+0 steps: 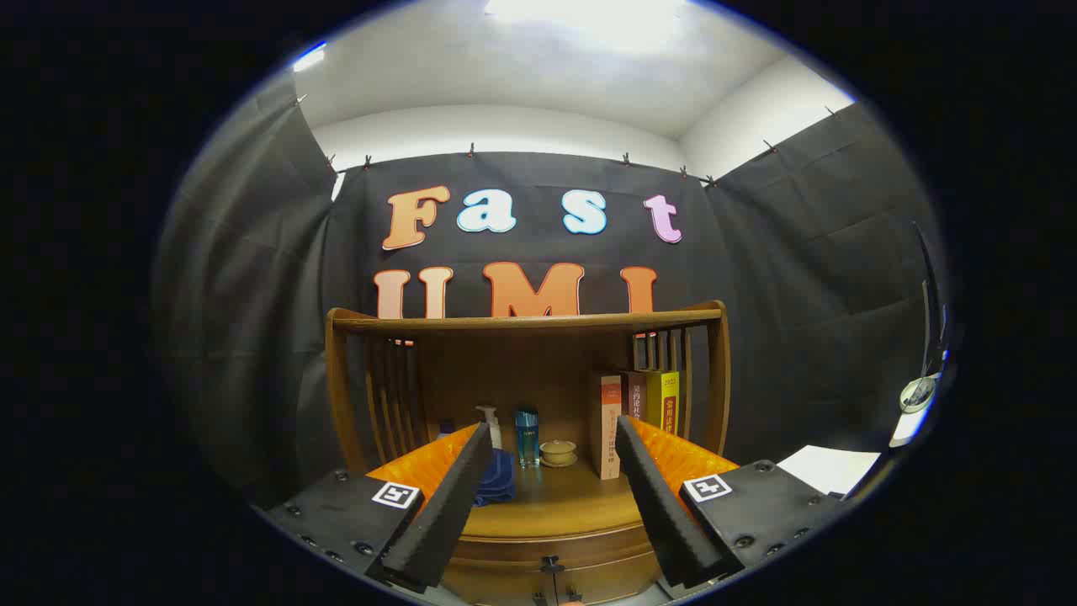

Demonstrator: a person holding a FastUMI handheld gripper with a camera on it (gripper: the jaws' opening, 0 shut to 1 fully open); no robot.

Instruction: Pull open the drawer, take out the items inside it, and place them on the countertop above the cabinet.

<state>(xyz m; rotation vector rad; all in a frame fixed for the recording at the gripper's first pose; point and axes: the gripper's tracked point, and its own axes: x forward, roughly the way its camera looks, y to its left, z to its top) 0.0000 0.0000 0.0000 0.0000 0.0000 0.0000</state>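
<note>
1. In the gripper view, the gripper (551,438) is held level before a wooden cabinet (538,539), its two fingers spread wide apart with nothing between them but open air.
2. The drawer (551,562) sits low, below and between the fingers, under the rounded front edge of the countertop (547,505). Its front lies flush with the cabinet, so it looks closed. A small dark knob (551,562) stands out at its middle.
3. Whatever lies inside the drawer cannot be seen.
4. The countertop has a bare stretch of wood near its front edge, between the fingers.
5. Farther back, just beyond the left finger, lies a folded blue cloth (496,486), with a white pump bottle (490,425) behind it.
6. Beside these stand a blue bottle (527,438) and a small lidded tea cup (558,453) on a saucer, near the middle.
7. Upright books (635,412) lean together at the right, just ahead of the right finger's tip.
8. A slatted wooden rail (526,321) fences the countertop at the back and both sides, leaving the front open.
9. A white sheet (829,470) lies off to the right of the cabinet.
</note>
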